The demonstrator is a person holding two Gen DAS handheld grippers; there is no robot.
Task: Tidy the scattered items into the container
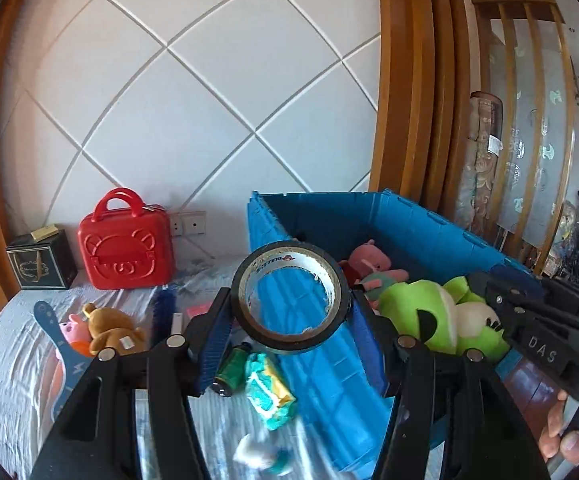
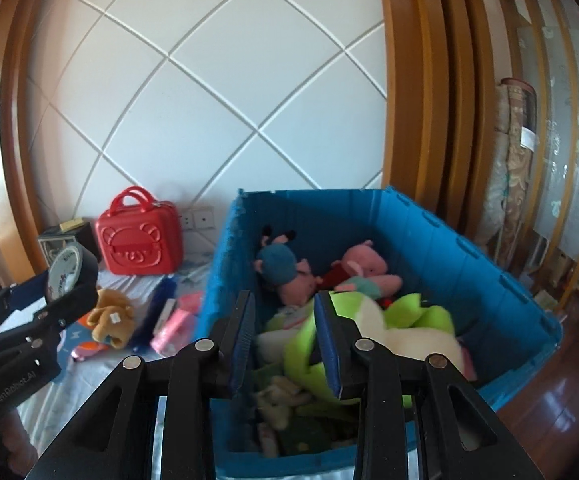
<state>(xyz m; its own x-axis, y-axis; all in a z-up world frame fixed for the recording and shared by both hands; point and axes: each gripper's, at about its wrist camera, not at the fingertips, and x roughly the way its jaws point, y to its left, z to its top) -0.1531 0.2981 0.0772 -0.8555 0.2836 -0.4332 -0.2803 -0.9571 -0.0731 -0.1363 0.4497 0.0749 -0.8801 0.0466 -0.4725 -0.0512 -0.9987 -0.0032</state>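
While the blue plastic crate (image 2: pixel 429 240) at frame centre already holds several plush toys (image 2: pixel 363 268), the left gripper (image 1: pixel 289 312) pinches a black tape roll (image 1: pixel 289 296) just beside its rim, the right gripper (image 2: pixel 285 340) spread empty over it, and a brown teddy (image 1: pixel 109 328), green canister (image 1: pixel 229 368) and teal packet (image 1: pixel 267 396) remain on the bedsheet (image 1: pixel 13 368) at lower left.

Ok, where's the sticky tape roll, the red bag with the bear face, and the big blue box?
tape roll (image 1: pixel 289 298): left wrist view, on its lower black rim.
red bag (image 1: pixel 125 258): left wrist view, on the bear face.
blue box (image 2: pixel 449 240): right wrist view, on its inner right wall.
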